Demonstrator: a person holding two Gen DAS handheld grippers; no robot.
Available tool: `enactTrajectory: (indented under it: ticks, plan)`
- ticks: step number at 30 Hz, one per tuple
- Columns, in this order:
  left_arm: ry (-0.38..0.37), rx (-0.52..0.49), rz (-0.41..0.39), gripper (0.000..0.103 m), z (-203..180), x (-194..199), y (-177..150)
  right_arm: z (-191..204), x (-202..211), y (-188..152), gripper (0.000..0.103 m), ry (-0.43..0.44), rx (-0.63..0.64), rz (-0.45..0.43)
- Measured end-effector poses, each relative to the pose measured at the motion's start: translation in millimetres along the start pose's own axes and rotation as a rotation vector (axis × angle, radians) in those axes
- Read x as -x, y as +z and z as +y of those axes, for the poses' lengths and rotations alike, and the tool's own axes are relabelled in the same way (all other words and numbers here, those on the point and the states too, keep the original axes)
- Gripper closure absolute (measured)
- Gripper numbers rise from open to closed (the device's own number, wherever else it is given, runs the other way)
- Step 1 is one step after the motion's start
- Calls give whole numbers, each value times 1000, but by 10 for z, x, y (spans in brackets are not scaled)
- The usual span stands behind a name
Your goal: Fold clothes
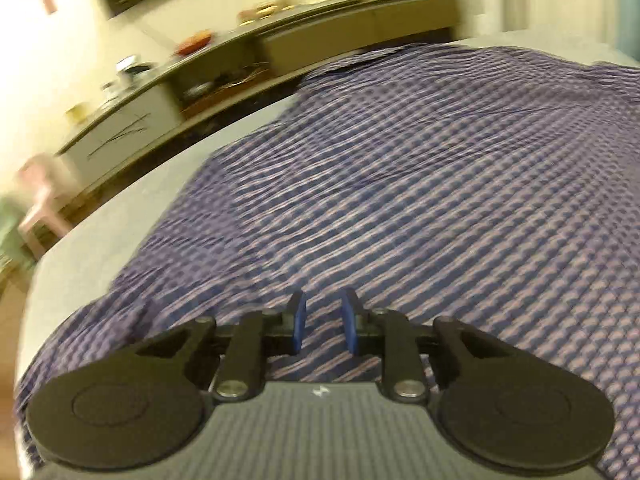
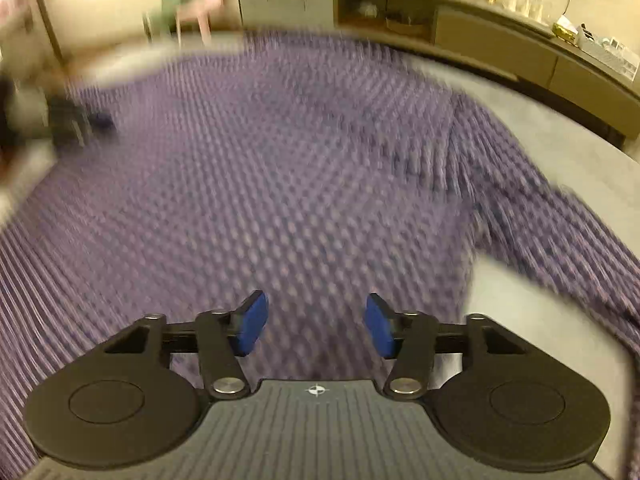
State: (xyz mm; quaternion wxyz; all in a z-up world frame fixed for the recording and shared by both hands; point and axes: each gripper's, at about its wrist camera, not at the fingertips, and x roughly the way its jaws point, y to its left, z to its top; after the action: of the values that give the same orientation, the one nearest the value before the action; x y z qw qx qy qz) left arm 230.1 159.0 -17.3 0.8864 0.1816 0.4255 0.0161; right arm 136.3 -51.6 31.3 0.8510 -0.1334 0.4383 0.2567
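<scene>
Both hand-held grippers, left (image 1: 323,322) and right (image 2: 316,324), unclenched and empty above the checked shirt (image 1: 400,184).

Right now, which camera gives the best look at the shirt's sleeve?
The right wrist view: the checked shirt's sleeve runs out over the grey surface, though blurred. The left wrist view shows the shirt's body more sharply, but no sleeve can be told apart there.

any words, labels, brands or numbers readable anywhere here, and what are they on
No readable text in either view.
Left gripper: a small white emblem on its body, a symbol and not letters.
Right gripper: a small white compass-like emblem, no letters.
Checked shirt: no label showing.
Items on the sideboard: too blurred to read.
</scene>
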Motion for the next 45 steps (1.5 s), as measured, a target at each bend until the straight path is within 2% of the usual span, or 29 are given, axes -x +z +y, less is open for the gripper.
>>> enactTrajectory:
  ticks: [1, 2, 4, 6, 7, 9, 11, 12, 13, 14, 17, 18, 19, 20, 22, 24, 25, 27, 29, 31, 33, 35, 37, 39, 41, 45]
  plan:
    - [47, 5, 23, 88, 48, -12, -19, -90, 24, -93, 47, -30, -33, 10]
    - [46, 8, 13, 89, 31, 87, -52, -182, 64, -160, 50, -77, -74, 21]
    - [-10, 13, -40, 86, -75, 410, -133, -214, 218, -303, 50, -195, -96, 6]
    - [-134, -15, -92, 82, -301, 731, -284, -73, 383, -394, 50, -135, -109, -36]
    - [-166, -28, -96, 82, -381, 804, -384, 60, 454, -439, 50, -89, -92, -56]
    - [-187, -51, -82, 82, -492, 856, -604, 331, 530, -551, 50, 7, -6, -54]
    - [-209, -74, -68, 82, -604, 907, -823, 510, 522, -687, 53, 68, 85, -5]
    - [-220, -85, -61, 82, -659, 933, -933, 497, 521, -738, 53, 66, 93, 9]
    - [-207, -71, -50, 82, -627, 934, -1003, 423, 521, -780, 52, 45, 77, 17]
    - [-162, -59, -41, 82, -551, 922, -1055, 350, 522, -821, 52, 24, 62, 25]
    - [39, -75, -2, 86, -411, 871, -1188, 107, 531, -949, 51, -51, 6, 47]
    - [50, -45, 2, 90, -345, 925, -1208, 56, 552, -981, 51, -97, -13, 49]
    - [14, -6, -27, 89, -309, 1032, -1223, 38, 577, -1003, 52, -146, -25, 49]
    - [-61, 25, -71, 87, -317, 1163, -1236, 66, 599, -1019, 53, -169, -27, 37]
    - [-210, 35, -108, 82, -463, 1305, -1254, 273, 661, -1028, 53, -85, 8, -12]
    - [-281, -5, -60, 82, -660, 1299, -1373, 517, 662, -1051, 53, 30, 69, -22]
    - [-288, -8, -46, 82, -693, 1261, -1424, 599, 618, -1076, 54, 62, 102, 2]
    - [-279, 9, -37, 81, -683, 1160, -1505, 571, 512, -1126, 50, 78, 110, 24]
    - [-251, 51, -6, 80, -571, 1089, -1549, 367, 462, -1140, 49, 41, 54, 29]
    - [-190, 59, 13, 79, -495, 1080, -1581, 214, 447, -1153, 50, 3, 25, 34]
    - [-118, 63, 33, 86, -488, 1152, -1521, 97, 476, -1184, 49, -30, -1, 32]
    - [-156, 49, 40, 82, -578, 1241, -1506, 212, 526, -1185, 50, 7, 34, -6]
    - [-217, 31, 45, 80, -686, 1330, -1503, 459, 551, -1174, 50, 105, 126, -33]
    - [-279, 13, 50, 80, -794, 1420, -1499, 627, 505, -1220, 52, 175, 204, -1]
    - [-255, -18, 63, 79, -879, 1392, -1591, 612, 424, -1291, 50, 195, 256, 23]
    - [-211, -44, 82, 79, -881, 1509, -1615, 292, 469, -1377, 50, 158, 205, 58]
